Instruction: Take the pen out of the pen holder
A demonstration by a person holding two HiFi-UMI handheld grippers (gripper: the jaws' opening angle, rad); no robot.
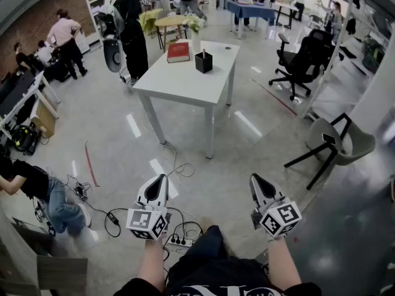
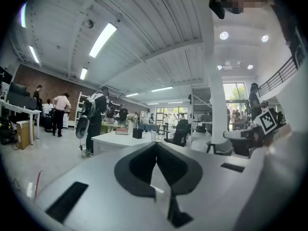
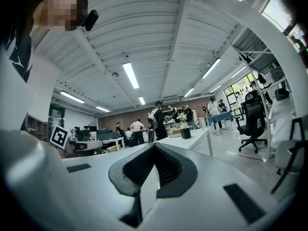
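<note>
The pen holder (image 1: 203,62) stood far off on the white surface (image 1: 185,82). It was a small dark box, and the pen (image 1: 203,53) showed only as a thin stick rising from its top, too small for me to tell its lean. Both claws were well short of it, with open floor between.

The first risk, as I judged it, lay on the floor. A power strip (image 1: 180,242) sat just ahead of me and loose cables (image 1: 182,169) trailed towards the surface, so walking in could snag them. A person (image 1: 133,39) stood near the surface's left corner, and a wide approach could brush them.

At the holder the danger seemed finer. The box looked light, so pulling the pen out on a slant might drag or tip it. A red book (image 1: 178,52) and a vase of flowers (image 1: 195,37) stood just beside it and could be knocked. A claw arriving closed would only shove the pen aside.

Both forearms reached forward side by side, apart, holding the claws level and aimed at the surface. The left claw (image 1: 162,180) had its jaws pressed together on nothing, and the right claw (image 1: 256,180) was the same.
</note>
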